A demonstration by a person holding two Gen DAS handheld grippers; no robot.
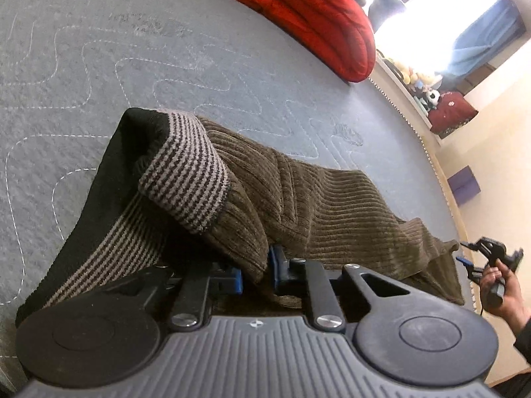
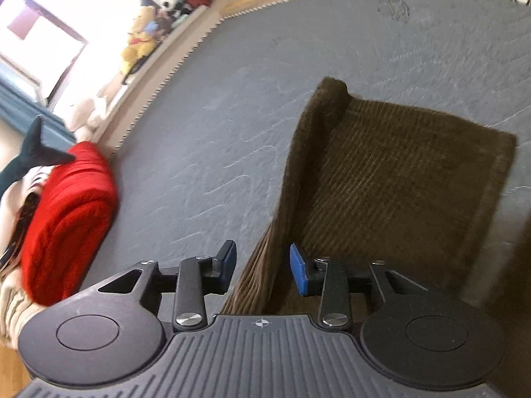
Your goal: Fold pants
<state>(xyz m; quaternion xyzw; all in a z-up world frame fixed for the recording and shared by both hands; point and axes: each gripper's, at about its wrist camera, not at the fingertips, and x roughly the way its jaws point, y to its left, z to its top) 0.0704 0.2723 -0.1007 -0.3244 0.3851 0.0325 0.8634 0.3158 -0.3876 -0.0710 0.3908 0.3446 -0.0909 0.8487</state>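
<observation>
The bed [image 1: 99, 66] carries everything here, and the pants [image 1: 315, 199] lie stretched across it, waist end at your left gripper [image 1: 257, 273] and the leg end running off toward your right gripper [image 2: 262, 267]. Work from that big shape first: you want the two ends to travel together, so the fabric comes over flat rather than twisting. Your left jaws are closed on a fold of brown corduroy just below the striped waistband [image 1: 186, 179], which rises right in front of them; hold that pinch firm and low. Your right jaws stand open with nothing between the pads, the pants' long edge running up just ahead of the gap and the broad leg panel [image 2: 398, 172] spreading ahead and to the right of them. Settle that hand, since its view is blurred, then slide the jaws onto the edge so both layers sit between the pads before you close. Take the hem corner [image 2: 332, 89] beyond the jaws as your target line, and steer clear of the red blanket [image 2: 66, 219] to their left.
</observation>
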